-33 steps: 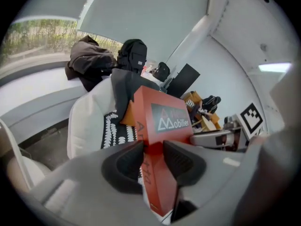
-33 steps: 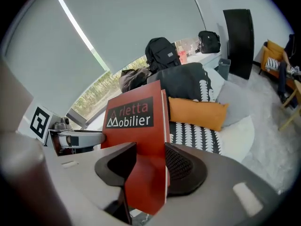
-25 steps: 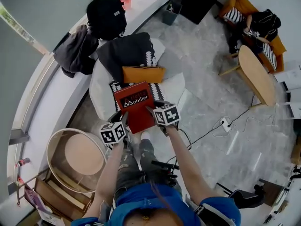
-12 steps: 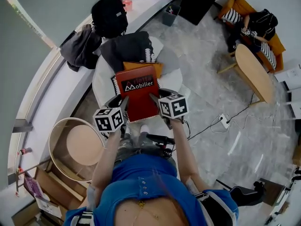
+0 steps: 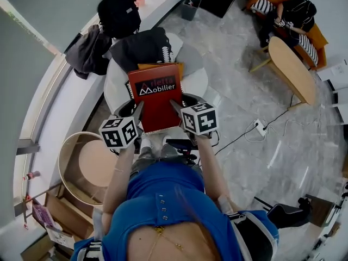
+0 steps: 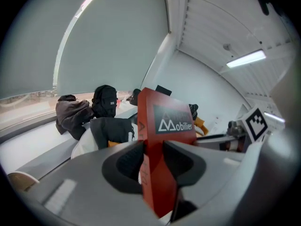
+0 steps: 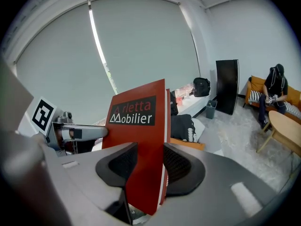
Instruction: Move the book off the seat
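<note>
I hold a red hardcover book (image 5: 156,94) titled "Mobilier" in the air above the white round seat (image 5: 112,81). My left gripper (image 5: 138,110) is shut on its lower left edge, and my right gripper (image 5: 175,105) is shut on its lower right edge. In the left gripper view the book (image 6: 165,126) stands edge-on between the left gripper's (image 6: 153,160) dark pads. In the right gripper view the book's cover (image 7: 136,121) fills the gap of the right gripper (image 7: 146,166), with both pads pressing on it. A black garment (image 5: 142,48) and an orange cushion (image 5: 145,66) lie on the seat behind the book.
A round wooden side table (image 5: 89,165) stands at the lower left. A black backpack (image 5: 117,10) and a dark jacket (image 5: 86,50) rest on the curved window ledge. A person sits on an orange sofa (image 5: 287,14) beside a wooden table (image 5: 292,76). A cable (image 5: 260,128) runs across the marble floor.
Both grippers have risen with the book, which now hangs higher above the seat and looks larger. The person's body has straightened and fills more of the head view.
</note>
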A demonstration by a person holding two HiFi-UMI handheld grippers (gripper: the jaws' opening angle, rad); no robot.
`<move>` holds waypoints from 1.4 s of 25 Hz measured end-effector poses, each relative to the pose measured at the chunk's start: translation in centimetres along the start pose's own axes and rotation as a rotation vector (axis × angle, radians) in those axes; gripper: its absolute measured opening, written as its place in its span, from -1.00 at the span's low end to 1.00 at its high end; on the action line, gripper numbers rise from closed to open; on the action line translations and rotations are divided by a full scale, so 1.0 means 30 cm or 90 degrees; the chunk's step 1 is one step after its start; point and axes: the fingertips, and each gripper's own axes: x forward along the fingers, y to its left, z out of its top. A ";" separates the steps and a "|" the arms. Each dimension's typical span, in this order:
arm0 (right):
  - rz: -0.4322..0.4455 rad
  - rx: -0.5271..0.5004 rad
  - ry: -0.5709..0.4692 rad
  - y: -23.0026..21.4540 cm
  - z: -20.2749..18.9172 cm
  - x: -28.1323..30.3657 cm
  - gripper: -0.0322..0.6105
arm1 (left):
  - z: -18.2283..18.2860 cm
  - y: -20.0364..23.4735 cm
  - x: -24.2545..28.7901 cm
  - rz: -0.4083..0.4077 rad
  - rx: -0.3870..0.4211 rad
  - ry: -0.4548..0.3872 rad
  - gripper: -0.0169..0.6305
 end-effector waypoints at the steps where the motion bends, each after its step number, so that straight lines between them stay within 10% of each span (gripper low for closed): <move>1: -0.001 -0.001 -0.002 0.002 0.000 -0.004 -0.36 | 0.002 -0.002 -0.003 0.000 0.002 0.000 -0.56; 35: 0.004 -0.005 -0.013 -0.011 0.005 -0.029 -0.37 | 0.020 -0.031 -0.006 0.007 -0.005 -0.014 -0.56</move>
